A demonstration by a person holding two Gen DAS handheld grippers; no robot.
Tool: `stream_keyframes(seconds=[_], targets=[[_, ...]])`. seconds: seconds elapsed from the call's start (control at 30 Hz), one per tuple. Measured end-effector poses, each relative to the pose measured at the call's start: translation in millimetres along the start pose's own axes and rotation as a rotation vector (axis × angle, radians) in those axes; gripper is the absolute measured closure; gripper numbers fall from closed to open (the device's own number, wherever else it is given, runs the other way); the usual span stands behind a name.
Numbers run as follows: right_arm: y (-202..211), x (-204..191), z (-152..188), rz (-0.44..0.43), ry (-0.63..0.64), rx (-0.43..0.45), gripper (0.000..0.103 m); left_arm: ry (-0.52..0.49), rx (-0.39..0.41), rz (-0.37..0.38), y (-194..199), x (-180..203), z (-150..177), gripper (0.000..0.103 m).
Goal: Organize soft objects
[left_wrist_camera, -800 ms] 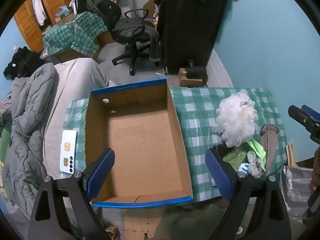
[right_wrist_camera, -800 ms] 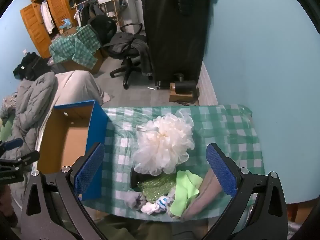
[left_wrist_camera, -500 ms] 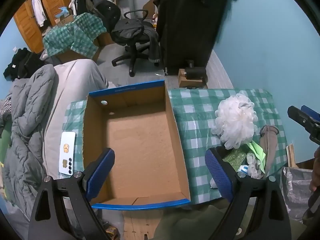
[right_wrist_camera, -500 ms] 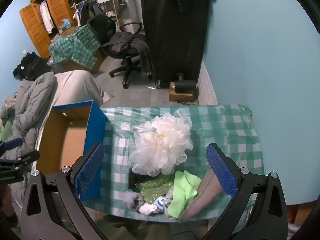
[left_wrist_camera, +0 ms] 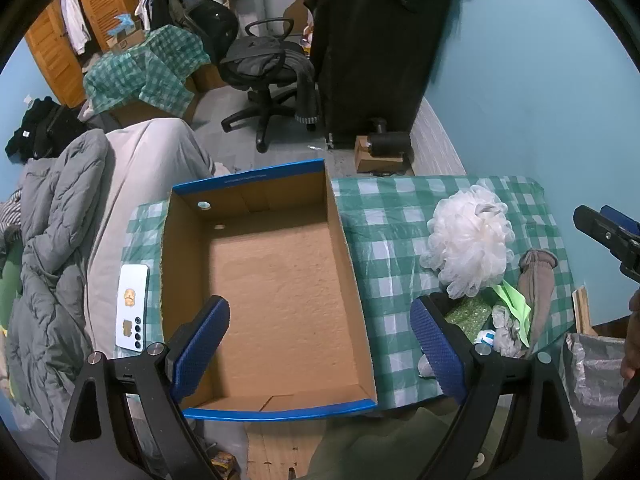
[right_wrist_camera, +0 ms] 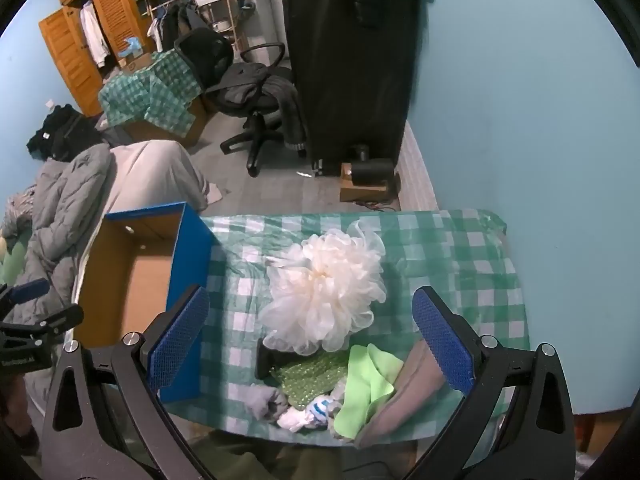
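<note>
With both the right gripper point(right_wrist_camera: 310, 340) and left gripper point(left_wrist_camera: 320, 340) spread and empty, the airy bath pouf point(right_wrist_camera: 324, 292) could be pinched loosely and dropped short of the cardboard box point(left_wrist_camera: 256, 196)

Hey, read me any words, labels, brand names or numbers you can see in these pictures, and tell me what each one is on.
Cardboard box, blue far rim: a line of small print, too small to read.
Left gripper, white lettering on its black body: too blurred to read.
White phone: two stickers, no readable text.
Nothing else carries writing.
</note>
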State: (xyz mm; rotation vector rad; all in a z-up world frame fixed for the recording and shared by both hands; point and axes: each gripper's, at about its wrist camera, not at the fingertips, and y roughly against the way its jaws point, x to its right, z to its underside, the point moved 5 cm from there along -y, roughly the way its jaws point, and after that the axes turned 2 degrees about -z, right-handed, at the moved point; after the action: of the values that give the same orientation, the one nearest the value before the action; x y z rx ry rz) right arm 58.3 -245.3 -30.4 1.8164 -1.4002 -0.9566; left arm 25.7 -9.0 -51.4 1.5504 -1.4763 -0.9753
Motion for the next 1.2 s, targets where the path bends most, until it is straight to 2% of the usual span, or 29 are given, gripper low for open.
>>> stream_keyframes(seconds=[0.47, 0.53, 1.2], targets=[[8.5, 0.0, 2.1, 0.007, 0.002, 0.007, 0.002, 0.000, -0.002, -0.004, -0.9, 3.1, -1.6, 0.010], [-4.3, 2.8, -3.6, 0.002, -0.001, 0.002, 0.002, -0.001, -0.001, -0.004, -0.8, 3.7, -1.9, 0.010], [-2.7, 5.1, -1.2, 0.001, -0.001, -0.004, 0.002, 0.010, 0.002, -0.003, 2.8, 11.2, -9.8, 0.010]])
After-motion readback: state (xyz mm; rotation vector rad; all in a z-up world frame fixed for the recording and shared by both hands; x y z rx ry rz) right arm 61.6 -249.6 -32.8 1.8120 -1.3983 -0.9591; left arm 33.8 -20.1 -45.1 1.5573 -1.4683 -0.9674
